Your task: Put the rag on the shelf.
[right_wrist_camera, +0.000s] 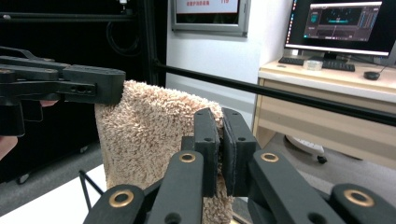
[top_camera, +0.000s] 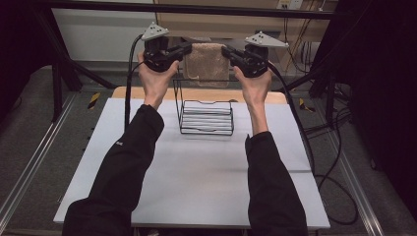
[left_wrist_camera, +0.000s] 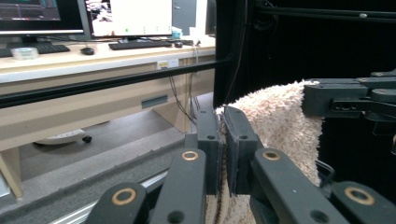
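Observation:
A beige fluffy towel (top_camera: 206,63) hangs stretched between my two grippers, above the far end of a black wire rack (top_camera: 205,117). My left gripper (top_camera: 187,48) is shut on the towel's upper left corner. My right gripper (top_camera: 225,51) is shut on its upper right corner. In the left gripper view the towel (left_wrist_camera: 275,116) is pinched between the jaws (left_wrist_camera: 222,140), with the other gripper (left_wrist_camera: 345,100) holding its far corner. In the right gripper view the towel (right_wrist_camera: 144,135) is pinched between my jaws (right_wrist_camera: 220,144), and the other gripper (right_wrist_camera: 70,86) holds the far corner.
The wire rack stands on a white table top (top_camera: 196,172) with a wooden strip (top_camera: 147,93) at its far edge. Black frame bars (top_camera: 196,9) cross behind. Cables (top_camera: 334,162) trail off the right side. Desks with monitors (right_wrist_camera: 341,23) stand beyond.

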Motion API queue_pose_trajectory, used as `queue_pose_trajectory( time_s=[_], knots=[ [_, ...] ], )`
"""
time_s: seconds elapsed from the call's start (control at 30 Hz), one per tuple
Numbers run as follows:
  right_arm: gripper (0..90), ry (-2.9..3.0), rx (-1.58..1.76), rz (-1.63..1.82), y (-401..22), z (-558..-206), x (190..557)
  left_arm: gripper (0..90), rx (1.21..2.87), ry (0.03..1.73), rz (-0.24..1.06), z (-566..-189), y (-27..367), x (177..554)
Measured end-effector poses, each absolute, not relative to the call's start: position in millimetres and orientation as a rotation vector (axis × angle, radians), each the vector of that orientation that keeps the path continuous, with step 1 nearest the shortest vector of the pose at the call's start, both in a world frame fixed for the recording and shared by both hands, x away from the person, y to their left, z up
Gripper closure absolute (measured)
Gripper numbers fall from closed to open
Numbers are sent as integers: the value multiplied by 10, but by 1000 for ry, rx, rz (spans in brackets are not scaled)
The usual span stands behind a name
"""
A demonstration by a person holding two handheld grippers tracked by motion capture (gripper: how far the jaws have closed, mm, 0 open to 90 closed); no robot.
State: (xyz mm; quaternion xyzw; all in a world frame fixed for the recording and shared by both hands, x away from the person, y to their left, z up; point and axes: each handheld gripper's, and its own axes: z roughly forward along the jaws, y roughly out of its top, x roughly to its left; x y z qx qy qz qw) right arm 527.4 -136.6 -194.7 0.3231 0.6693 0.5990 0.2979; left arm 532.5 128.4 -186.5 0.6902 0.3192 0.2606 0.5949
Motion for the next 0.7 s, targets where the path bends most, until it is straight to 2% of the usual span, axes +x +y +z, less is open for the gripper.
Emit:
queue_pose_trajectory(
  time_s=[0.7],
  knots=[
    [854,1794,837,1599,-1388,-2154,5085,853,1652,691,603,-2030,1318,5112]
  ],
)
